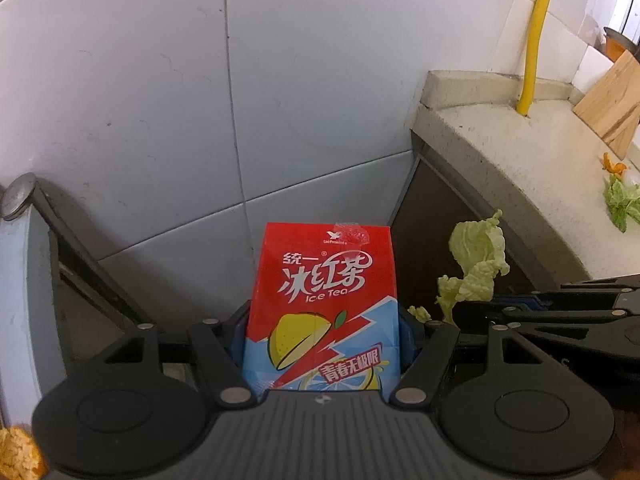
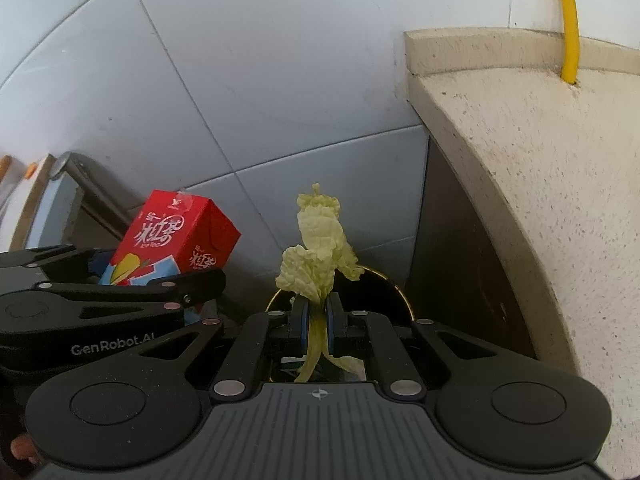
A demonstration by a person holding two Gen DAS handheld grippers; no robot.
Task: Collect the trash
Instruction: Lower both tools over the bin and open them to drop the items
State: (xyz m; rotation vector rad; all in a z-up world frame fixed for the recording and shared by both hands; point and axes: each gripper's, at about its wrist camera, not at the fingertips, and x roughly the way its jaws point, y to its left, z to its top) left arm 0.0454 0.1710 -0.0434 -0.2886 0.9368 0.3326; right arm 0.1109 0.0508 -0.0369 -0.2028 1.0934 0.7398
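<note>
1. The left gripper (image 1: 322, 332) has its jaws set fairly wide and clamped on a red and blue iced tea carton (image 1: 322, 304). The blue pads press against both side faces of the box, low down near its blue half, and the red top sticks up well past the fingertips.
2. From the right wrist view, the same iced tea carton (image 2: 176, 240) is tilted, leaning with its top towards the tiled wall (image 2: 240, 80), with the left gripper's black linkage across the bottom of it.
3. The right gripper (image 2: 317, 314) is nearly closed, pinching a pale green cabbage leaf (image 2: 316, 248) by its stem. The leafy part flops up and over above the fingertips, and the thin stalk end trails down between the fingers towards the camera.
4. Under the right gripper there's a dark round bin (image 2: 392, 300) with a thin gold-looking rim. The leaf sits right above the opening, though I can't tell how deep the bin is or what's in it.
5. The two grippers are side by side, close but not touching as far as I can see. In the left wrist view, the cabbage leaf (image 1: 476, 264) hangs just to the right of the carton, held from the right edge by the right gripper (image 1: 472, 306).
6. A speckled stone counter (image 1: 520, 160) is on the right, with more green scraps (image 1: 622, 204), a bit of orange peel (image 1: 612, 164) and a wooden cutting board (image 1: 612, 100) on it. A yellow pipe (image 1: 536, 40) runs up the wall behind.
</note>
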